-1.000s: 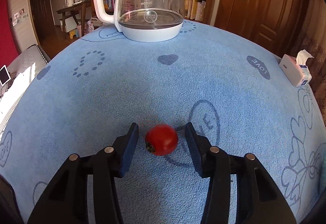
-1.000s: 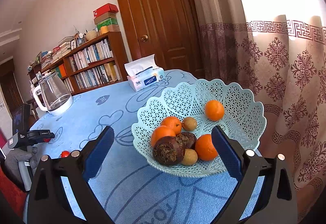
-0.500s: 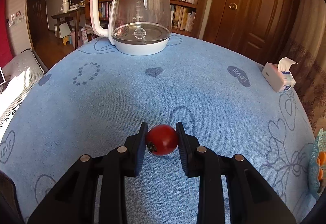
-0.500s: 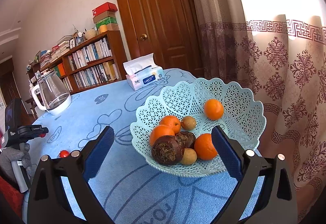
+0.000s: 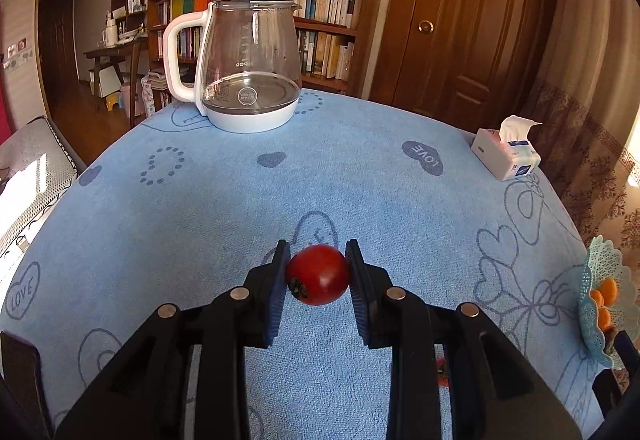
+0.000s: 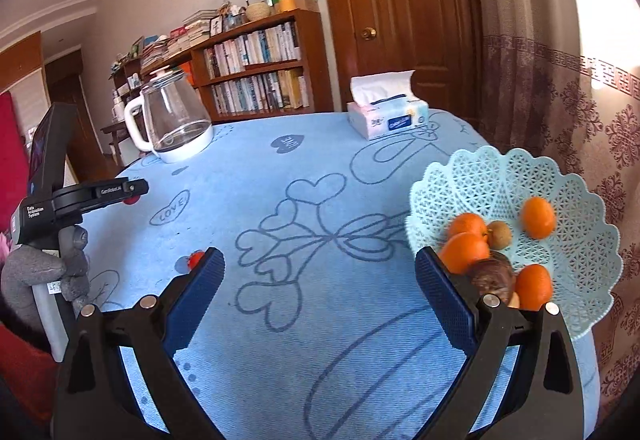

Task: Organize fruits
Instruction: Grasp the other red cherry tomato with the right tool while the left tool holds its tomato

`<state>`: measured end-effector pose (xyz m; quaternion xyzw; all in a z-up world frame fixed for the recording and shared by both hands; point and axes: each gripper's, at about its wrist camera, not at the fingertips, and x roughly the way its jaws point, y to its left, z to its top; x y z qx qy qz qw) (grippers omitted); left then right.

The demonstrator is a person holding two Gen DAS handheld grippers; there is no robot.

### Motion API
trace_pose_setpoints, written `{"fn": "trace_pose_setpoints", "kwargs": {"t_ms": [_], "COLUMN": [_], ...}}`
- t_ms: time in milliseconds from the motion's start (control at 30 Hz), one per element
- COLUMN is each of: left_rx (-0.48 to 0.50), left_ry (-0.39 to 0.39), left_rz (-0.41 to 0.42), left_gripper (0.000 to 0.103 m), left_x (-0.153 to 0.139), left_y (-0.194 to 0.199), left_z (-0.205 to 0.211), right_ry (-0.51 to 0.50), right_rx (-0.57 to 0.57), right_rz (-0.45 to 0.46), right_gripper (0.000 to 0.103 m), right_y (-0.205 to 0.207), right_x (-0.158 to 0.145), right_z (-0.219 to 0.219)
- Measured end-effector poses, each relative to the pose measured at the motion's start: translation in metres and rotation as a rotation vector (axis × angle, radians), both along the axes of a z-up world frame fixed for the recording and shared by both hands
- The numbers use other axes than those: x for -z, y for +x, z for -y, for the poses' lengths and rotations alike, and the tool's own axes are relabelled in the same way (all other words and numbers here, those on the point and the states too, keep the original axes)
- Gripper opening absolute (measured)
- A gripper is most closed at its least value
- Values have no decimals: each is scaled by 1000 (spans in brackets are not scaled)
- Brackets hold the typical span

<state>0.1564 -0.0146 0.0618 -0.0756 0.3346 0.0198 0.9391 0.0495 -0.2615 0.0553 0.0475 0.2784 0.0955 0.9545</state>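
Left wrist: tomato between jaws

- In the left wrist view, the pale blue lattice plastic fruit basket is cut off by the right edge; only a slice of rim and some orange fruit show.
- A small red fruit on the worktop is mostly hidden behind the black finger of the left hand-held gripper; its kind cannot be told.
- In the right wrist view, the dark brown round fruit and a yellowish one beneath it are partly covered by the right hand-held gripper's finger.
- The small red tomato peeks from behind the blue pad.
- The grey-gloved hand is cut by the left edge.
- Book spines on the wooden bookshelf are too small to read.
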Motion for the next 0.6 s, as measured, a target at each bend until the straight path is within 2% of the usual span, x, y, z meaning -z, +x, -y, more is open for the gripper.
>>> {"fn": "trace_pose_setpoints", "kwargs": {"t_ms": [100, 200, 333, 500, 600], "left_rx": [-9, -18, -23, -13, -13], "left_ry": [-5, -13, -30, -39, -39], "left_rz": [-1, -4, -10, -18, -21], "left_gripper": [29, 29, 29, 29, 29], "left_x": [1, 3, 5, 6, 7], "left_y": [-4, -6, -8, -8, -8], "left_z": [-7, -14, -20, -19, -19], "right_ry": [-13, -22, -27, -66, -85], "right_rx": [-124, -189, -251, -260, -239], "right_rz": [-60, -118, -177, -235, -280], "right_gripper": [94, 80, 69, 58, 46], "right_y": [19, 35, 53, 70, 78], "right_x": [7, 16, 25, 37, 46], "right_z": [-37, -66, -94, -116, -119]}}
